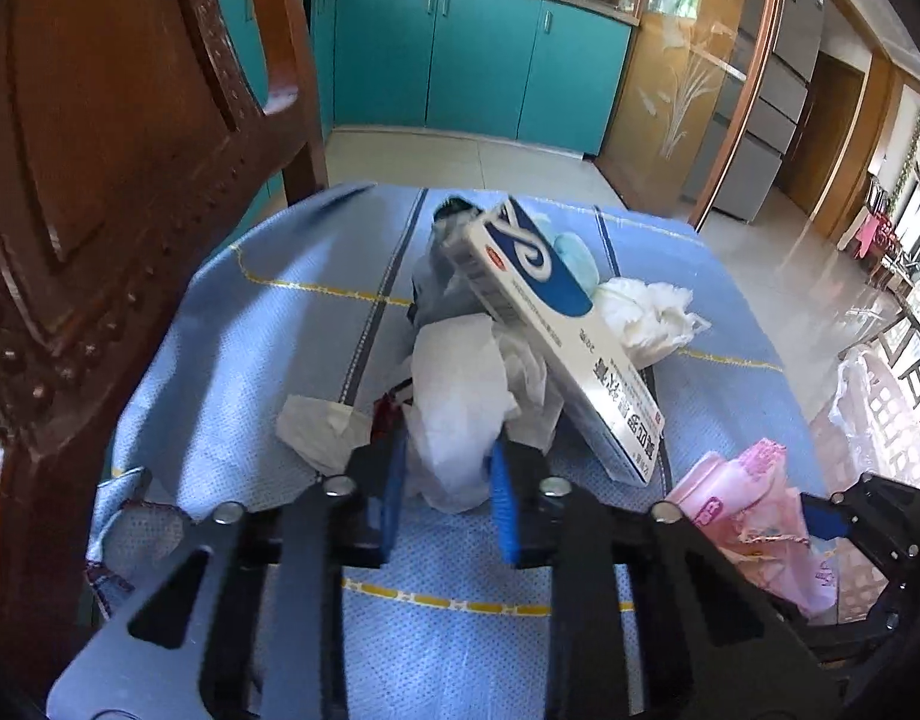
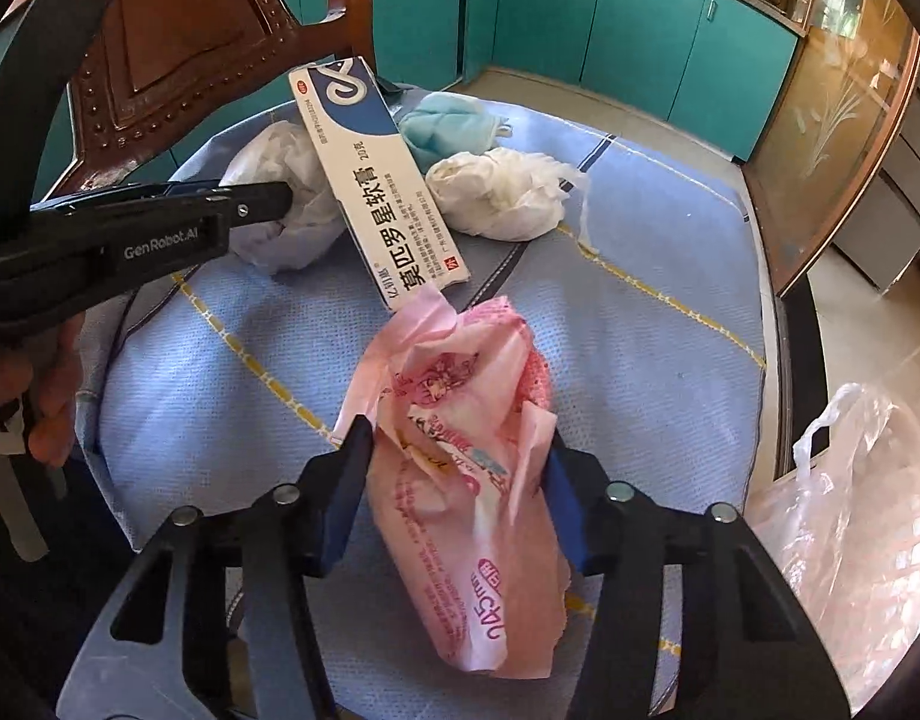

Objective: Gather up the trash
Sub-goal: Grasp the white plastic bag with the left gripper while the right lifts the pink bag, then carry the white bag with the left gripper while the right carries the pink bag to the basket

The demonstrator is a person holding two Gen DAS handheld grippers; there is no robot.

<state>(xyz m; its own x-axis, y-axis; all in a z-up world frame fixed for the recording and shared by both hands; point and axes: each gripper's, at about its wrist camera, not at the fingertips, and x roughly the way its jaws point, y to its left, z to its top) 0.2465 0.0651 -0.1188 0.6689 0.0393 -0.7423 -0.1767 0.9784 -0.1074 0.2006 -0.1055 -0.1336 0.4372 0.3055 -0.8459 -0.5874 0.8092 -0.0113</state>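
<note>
Trash is scattered over a blue quilted cushion (image 2: 640,276) on a wooden chair (image 1: 100,180), and both tongs are right in it. Centre of the left wrist view: a crumpled white tissue (image 1: 460,414) sits squeezed between the blue pads of the left tongs (image 1: 445,480), clenched on it low in the frame. In the right wrist view the same tongs come in from the left edge with their tips buried in that tissue wad.

Leaning across the pile is a white-and-blue ointment box (image 1: 556,324), tilted, its upper end toward the chair back and its lower end down on the cushion, touching the tissue. Behind it, upper centre, a light blue face mask (image 2: 448,126), and just beside that a bunched white plastic glove (image 2: 508,192).

Lower centre of the right wrist view: a crumpled pink wrapper (image 2: 466,480) held in the right tongs (image 2: 460,462), fingers pressed in on both sides. It also shows at lower right in the left wrist view.

Far right, beyond the cushion's edge, a translucent plastic bag (image 2: 850,510) stands open. Teal kitchen cabinets (image 1: 478,60) run across the top.
</note>
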